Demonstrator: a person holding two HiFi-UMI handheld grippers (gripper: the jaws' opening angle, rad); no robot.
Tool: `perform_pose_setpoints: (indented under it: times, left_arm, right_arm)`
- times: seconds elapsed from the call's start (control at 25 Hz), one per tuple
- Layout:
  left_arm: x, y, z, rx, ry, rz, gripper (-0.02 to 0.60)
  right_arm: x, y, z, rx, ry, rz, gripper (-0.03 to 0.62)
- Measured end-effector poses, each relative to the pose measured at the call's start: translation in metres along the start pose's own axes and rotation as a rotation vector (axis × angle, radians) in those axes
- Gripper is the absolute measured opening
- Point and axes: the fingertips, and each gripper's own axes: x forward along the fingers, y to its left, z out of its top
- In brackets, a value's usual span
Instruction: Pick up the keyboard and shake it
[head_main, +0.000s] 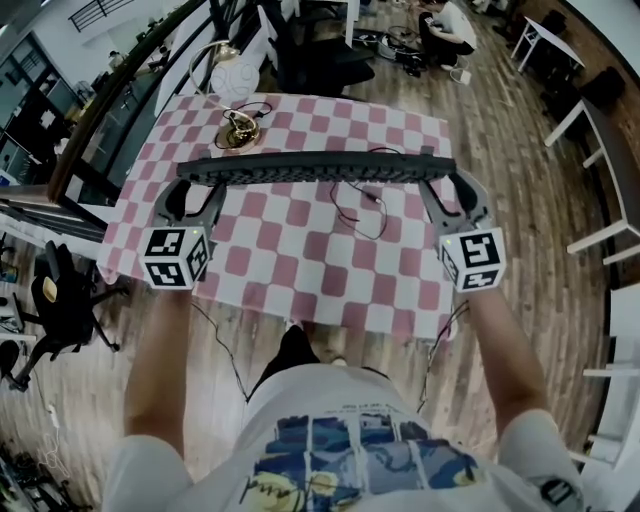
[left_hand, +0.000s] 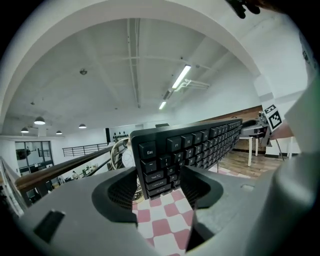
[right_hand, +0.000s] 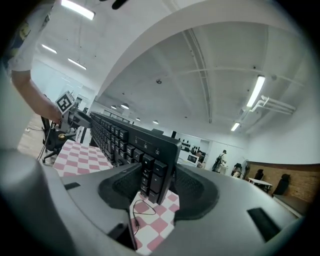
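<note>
A long black keyboard (head_main: 315, 168) hangs in the air above the table, turned on edge. My left gripper (head_main: 197, 196) is shut on its left end, where the Esc key shows between the jaws (left_hand: 159, 175). My right gripper (head_main: 447, 192) is shut on the other end of the keyboard (right_hand: 135, 150), at the number pad (right_hand: 152, 175). The keyboard's thin black cable (head_main: 355, 205) dangles down and loops on the cloth. Each gripper's marker cube (head_main: 176, 257) sits near my hands.
Under the keyboard lies the table with a pink and white chequered cloth (head_main: 300, 260). A brass lamp base (head_main: 237, 130) with a cord stands at its far left. A railing (head_main: 120, 100) runs along the left. White tables (head_main: 590, 130) stand to the right on the wooden floor.
</note>
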Motion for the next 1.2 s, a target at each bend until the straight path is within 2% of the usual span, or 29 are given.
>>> perform_pose_setpoints:
  times: [0.16, 0.88, 1.2]
  left_arm:
    - [-0.010, 0.005, 0.016, 0.022, -0.032, 0.034, 0.259]
    - [-0.054, 0.025, 0.072, 0.087, -0.167, 0.155, 0.255]
    - [-0.081, 0.032, 0.110, 0.124, -0.264, 0.198, 0.255]
  right_arm:
    - [0.001, -0.006, 0.022, -0.040, -0.064, -0.007, 0.201]
    - [-0.014, -0.007, 0.091, -0.186, -0.212, -0.066, 0.202]
    - [-0.028, -0.010, 0.129, -0.243, -0.294, -0.107, 0.202]
